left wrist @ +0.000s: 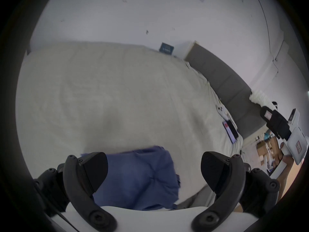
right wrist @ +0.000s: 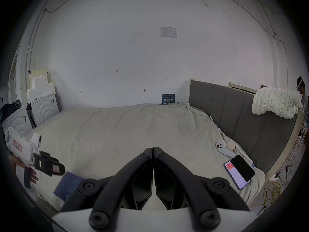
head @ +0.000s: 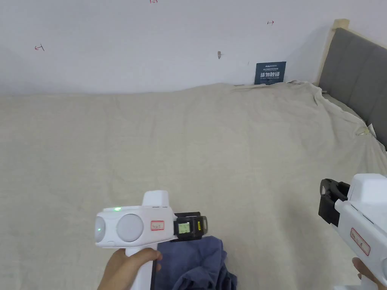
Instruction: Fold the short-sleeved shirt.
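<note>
The blue shirt (head: pixel 196 264) lies bunched up on the bed (head: pixel 189 151). The left gripper (left wrist: pixel 153 168) hangs over it with jaws wide apart. The right gripper (right wrist: pixel 153 149) has its jaws pressed together, holding nothing.

A dark blue sign (head: pixel 270 73) leaning on the wall at the bed's far edge carries a large line of white Chinese characters under a smaller line (too soft to read surely). The wall (head: pixel 151 45) bears small handwritten marks, one of them a number that seems to be 125 (right wrist: pixel 117 71). Red-framed labels sit on the left gripper (left wrist: pixel 153 165) and the right gripper (right wrist: pixel 153 152), their writing too small to make out. A printed sheet (right wrist: pixel 168 32) high on the wall is illegible.
</note>
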A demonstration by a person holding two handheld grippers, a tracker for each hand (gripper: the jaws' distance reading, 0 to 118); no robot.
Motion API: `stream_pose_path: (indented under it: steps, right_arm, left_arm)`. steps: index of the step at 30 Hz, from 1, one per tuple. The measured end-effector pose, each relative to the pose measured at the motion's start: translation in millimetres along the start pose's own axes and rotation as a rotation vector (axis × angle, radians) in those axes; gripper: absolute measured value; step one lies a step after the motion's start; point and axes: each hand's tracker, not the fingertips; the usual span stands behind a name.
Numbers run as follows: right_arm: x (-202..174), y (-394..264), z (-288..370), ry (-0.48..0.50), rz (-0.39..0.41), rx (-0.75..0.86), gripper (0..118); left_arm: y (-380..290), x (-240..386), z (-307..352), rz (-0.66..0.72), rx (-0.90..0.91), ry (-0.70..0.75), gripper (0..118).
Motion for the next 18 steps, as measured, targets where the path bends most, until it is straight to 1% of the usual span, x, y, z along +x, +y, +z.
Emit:
stream_pose_path:
  steps: [4, 5, 6, 9, 10, 12, 13, 15, 18]
  right_arm:
    - [0.0, 1.2, -0.4, 0.0, 0.003, 0.0, 0]
    - [0.2, 1.2, -0.3, -0.001, 0.003, 0.001, 0]
    - [0.3, 1.1, -0.3, -0.002, 0.003, 0.001, 0]
    - [1.3, 0.5, 0.0, -0.003, 0.002, 0.0, 0]
    - [1.4, 0.1, 0.1, -0.004, 0.002, -0.002, 0]
    - [2.5, -1.0, 0.3, -0.006, 0.002, -0.004, 0]
    - [3.3, -1.6, 0.3, -0.007, 0.002, -0.005, 0]
    - [3.7, -1.8, 0.2, -0.009, 0.003, -0.009, 0]
    - [5.5, -2.6, 0.9, -0.011, 0.001, -0.012, 0]
  left_arm:
    - [-6.6, -17.4, 12.2, -0.026, 0.115, 0.073, 108]
    - [-10.4, -19.9, 13.2, -0.049, 0.147, 0.102, 100]
    - [-14.3, -22.8, 13.6, -0.062, 0.173, 0.119, 88]
    - [-29.1, -31.8, 8.1, -0.097, 0.25, 0.157, 41]
    - [-34.9, -32.9, 4.4, -0.124, 0.244, 0.176, 23]
    - [-44.2, -35.4, -4.2, -0.141, 0.234, 0.183, 6]
    - [-49.1, -37.3, -7.9, -0.141, 0.226, 0.168, 0]
    - [-59.4, -41.3, -15.8, -0.139, 0.222, 0.141, 0]
    - [-77.7, -39.7, -30.7, -0.147, 0.208, 0.158, 0]
